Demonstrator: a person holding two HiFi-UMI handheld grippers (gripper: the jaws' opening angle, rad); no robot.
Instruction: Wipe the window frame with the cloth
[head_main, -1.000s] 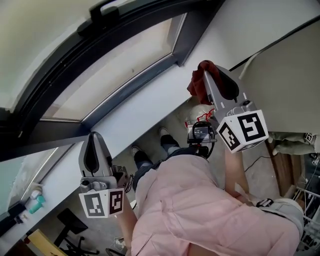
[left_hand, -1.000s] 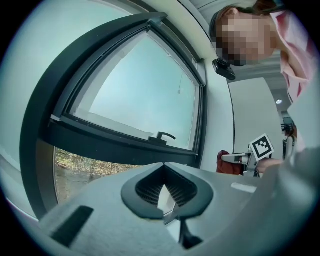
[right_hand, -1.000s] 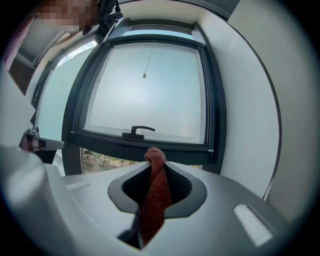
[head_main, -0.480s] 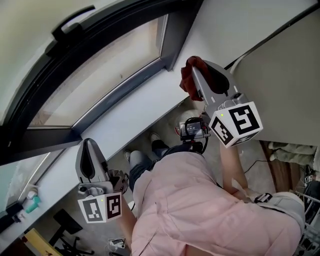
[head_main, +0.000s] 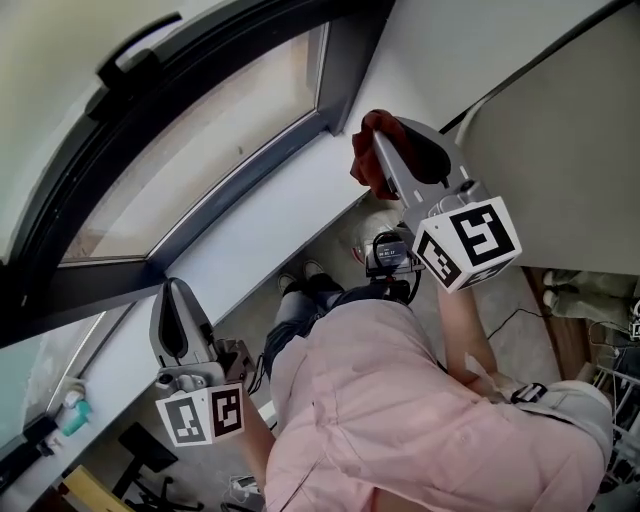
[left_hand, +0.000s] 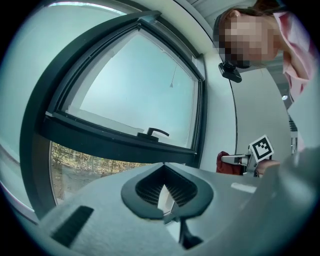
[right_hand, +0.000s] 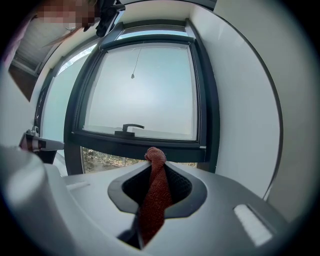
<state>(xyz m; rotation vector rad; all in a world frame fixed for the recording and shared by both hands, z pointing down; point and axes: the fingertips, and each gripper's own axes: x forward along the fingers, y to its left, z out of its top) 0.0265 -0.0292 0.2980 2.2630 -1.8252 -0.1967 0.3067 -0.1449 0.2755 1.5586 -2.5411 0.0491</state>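
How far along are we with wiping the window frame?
Done: the cloth is clamped in the right gripper. In hand: it is held up near the lower right corner of the dark window frame, apparently short of touching it. Left: the wiping itself; no wiped streak shows on the frame. The left gripper hangs low, shut on nothing.

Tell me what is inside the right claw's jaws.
The right claw is shut on the red cloth, whose bunched end pokes out past the tips. The cloth's lower part runs down into the claw's body and is covered there.
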